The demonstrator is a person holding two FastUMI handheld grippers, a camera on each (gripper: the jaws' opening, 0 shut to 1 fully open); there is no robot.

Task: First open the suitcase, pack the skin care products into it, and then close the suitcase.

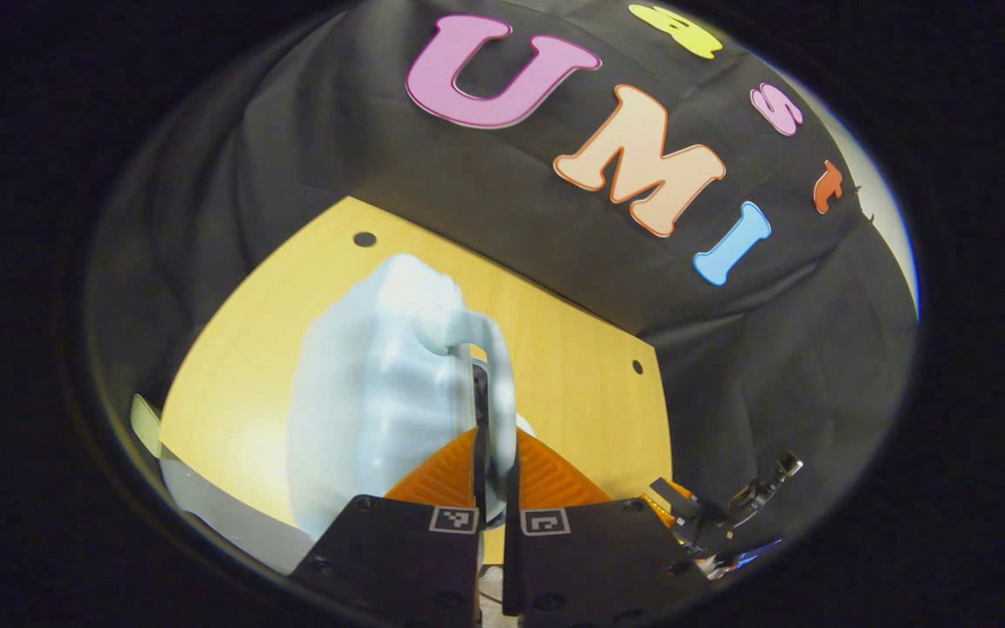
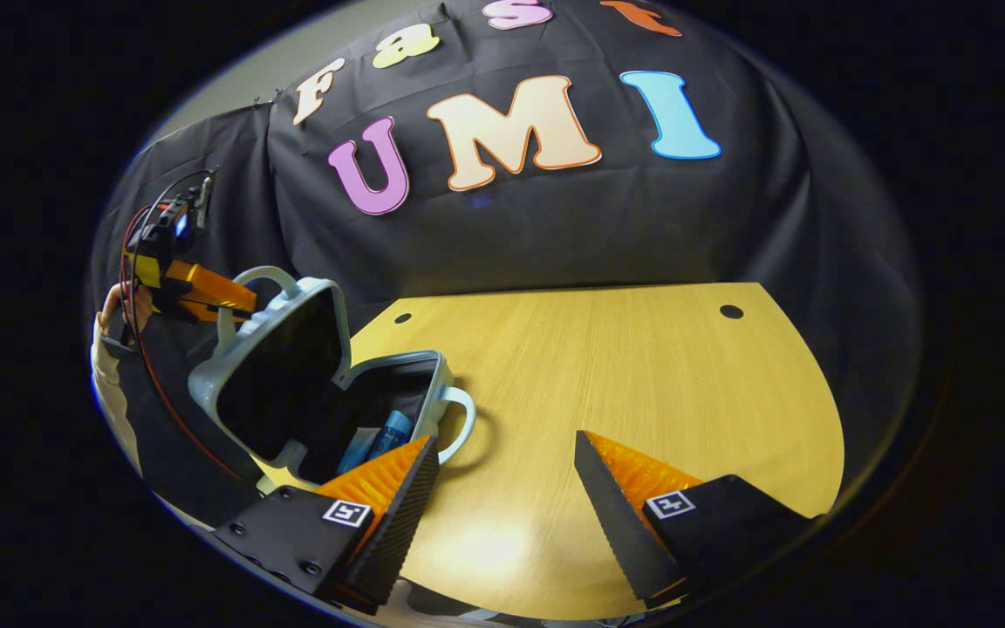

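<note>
Suitcase (image 2: 293, 366): on the bench (image 2: 642, 384), near its left edge, lid raised and tilted open.
Products (image 2: 385, 436): blue items lying inside the lower shell.
Left gripper (image 1: 492, 471): fingers pinched together on the lid's handle (image 1: 498, 366).
Right gripper (image 2: 507, 488): fingers spread wide, holding nothing, over bare bench just right of the suitcase.

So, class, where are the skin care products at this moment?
In the right gripper view, the skin care products lie inside the open suitcase on the table's left side, just beyond the right claw.
</note>
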